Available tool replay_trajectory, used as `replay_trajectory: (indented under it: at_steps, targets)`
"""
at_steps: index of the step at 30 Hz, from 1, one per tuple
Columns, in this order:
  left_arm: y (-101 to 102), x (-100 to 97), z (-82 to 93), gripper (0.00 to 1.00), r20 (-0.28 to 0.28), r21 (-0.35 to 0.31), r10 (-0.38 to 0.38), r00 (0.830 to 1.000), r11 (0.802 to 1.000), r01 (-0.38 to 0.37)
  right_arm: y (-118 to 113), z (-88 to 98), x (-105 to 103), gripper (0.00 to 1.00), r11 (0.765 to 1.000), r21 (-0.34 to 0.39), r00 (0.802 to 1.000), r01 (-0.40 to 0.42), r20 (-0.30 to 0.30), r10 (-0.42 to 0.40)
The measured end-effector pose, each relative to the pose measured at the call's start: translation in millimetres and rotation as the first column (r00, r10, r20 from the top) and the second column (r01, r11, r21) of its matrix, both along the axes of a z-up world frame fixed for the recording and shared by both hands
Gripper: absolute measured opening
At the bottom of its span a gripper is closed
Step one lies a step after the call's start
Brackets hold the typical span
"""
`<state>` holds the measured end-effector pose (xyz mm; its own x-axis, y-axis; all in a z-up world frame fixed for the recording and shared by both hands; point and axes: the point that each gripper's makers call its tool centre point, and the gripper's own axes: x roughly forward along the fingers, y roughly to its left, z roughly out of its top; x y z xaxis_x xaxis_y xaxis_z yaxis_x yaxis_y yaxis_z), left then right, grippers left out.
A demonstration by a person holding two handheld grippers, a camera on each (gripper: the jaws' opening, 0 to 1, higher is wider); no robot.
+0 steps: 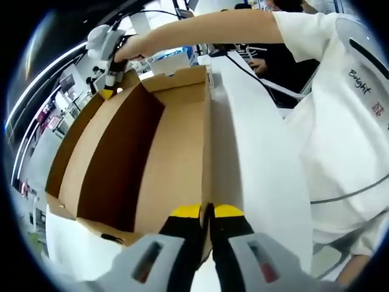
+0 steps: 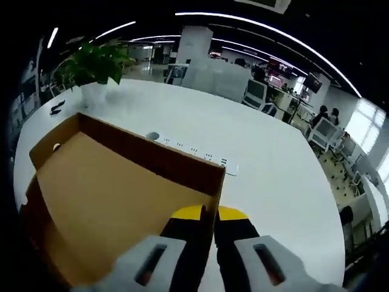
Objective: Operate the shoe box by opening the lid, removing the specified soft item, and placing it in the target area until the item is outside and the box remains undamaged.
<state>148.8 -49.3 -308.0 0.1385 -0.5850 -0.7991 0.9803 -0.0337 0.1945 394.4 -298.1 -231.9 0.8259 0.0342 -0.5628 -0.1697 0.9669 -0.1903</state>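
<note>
The brown cardboard shoe box [image 1: 176, 152] stands open on the white table [image 1: 255, 158], its bare tan inner panel facing me and one inner wall in shadow. My left gripper [image 1: 206, 212] is shut on the box's near cardboard edge, yellow tips pressed together over it. At the far corner my right gripper [image 1: 107, 90], held by a gloved hand, pinches the box rim. In the right gripper view the box [image 2: 115, 194] spreads below, and my right gripper [image 2: 210, 213] is shut on its rim corner.
The person's arm [image 1: 206, 30] reaches across above the box and their white shirt [image 1: 340, 121] fills the right side. A potted plant [image 2: 94, 64], a white power strip [image 2: 194, 152] and a small black object [image 2: 58, 108] lie on the table [image 2: 273, 182] beyond the box.
</note>
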Motion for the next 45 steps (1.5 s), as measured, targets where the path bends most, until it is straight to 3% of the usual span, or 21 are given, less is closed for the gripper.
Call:
replay_trajectory:
  at_steps: [5,7,9,11,13,20,21,23,25,30,33,35,39,42,45]
  targets:
    - [2,-0.3,0.1,0.02,-0.011,-0.002,0.008,1.000,1.000,-0.008,6,14.5,-6,0.03,0.998,-0.059,0.997,-0.018,0.076,0.022]
    - [2,0.1,0.3,0.03,-0.009,-0.007,0.010,1.000,1.000,-0.010,3,13.0,-2,0.03,0.999,-0.042,0.997,-0.012,0.081,0.015]
    - [1,-1.0,-0.6,0.03,-0.004,0.003,0.018,1.000,1.000,-0.018,6,25.5,-2,0.03,1.000,-0.009,0.989,-0.017,0.150,0.019]
    - [1,-3.6,-1.7,0.02,0.002,0.017,0.013,1.000,1.000,-0.013,5,34.2,-10,0.04,0.999,-0.039,0.982,-0.026,0.186,0.032]
    - [2,-3.1,-1.7,0.02,0.000,0.022,0.012,1.000,1.000,-0.012,2,43.4,-13,0.03,1.000,-0.003,0.971,-0.022,0.239,0.023]
    - [3,0.2,-1.9,0.02,0.008,0.023,0.025,1.000,0.999,-0.025,-1,54.8,-17,0.03,1.000,0.017,0.957,-0.020,0.289,0.015]
    - [3,0.3,-2.0,0.02,0.006,0.023,0.029,1.000,0.999,-0.029,-1,60.1,-21,0.03,1.000,0.023,0.950,-0.018,0.311,0.010]
    - [3,1.0,-1.9,0.02,0.001,0.022,0.038,0.999,0.999,-0.038,-2,76.7,-32,0.03,0.999,0.034,0.916,-0.014,0.402,0.000]
    - [3,0.4,-1.9,0.02,0.006,0.021,0.028,1.000,0.999,-0.028,-3,83.8,-41,0.02,0.999,0.029,0.896,-0.012,0.445,-0.002]
    - [3,2.0,-1.8,0.03,-0.002,0.022,0.042,0.999,0.999,-0.042,0,96.2,-58,0.01,0.997,0.077,0.876,-0.028,0.482,-0.012]
    - [3,3.0,-1.8,0.02,0.001,0.023,0.053,0.999,0.998,-0.053,5,104.1,-64,0.01,0.998,0.050,0.864,-0.040,0.504,0.009]
    - [3,2.2,-1.7,0.02,0.023,0.017,0.017,1.000,1.000,-0.017,7,106.9,-72,0.01,0.998,0.052,0.854,-0.041,0.521,0.008]
    - [4,3.8,-1.0,0.03,0.005,0.010,0.030,1.000,1.000,-0.030,2,106.8,-85,0.00,0.995,0.092,0.837,-0.041,0.547,-0.016]
    - [4,3.4,-1.0,0.04,0.011,0.009,0.021,1.000,1.000,-0.021,-1,106.8,-113,0.00,0.995,0.093,0.801,-0.044,0.598,-0.021]
    - [4,2.3,-1.2,0.03,0.011,0.016,0.010,1.000,1.000,-0.010,-1,106.8,-130,0.00,0.991,0.119,0.788,-0.063,0.615,-0.024]
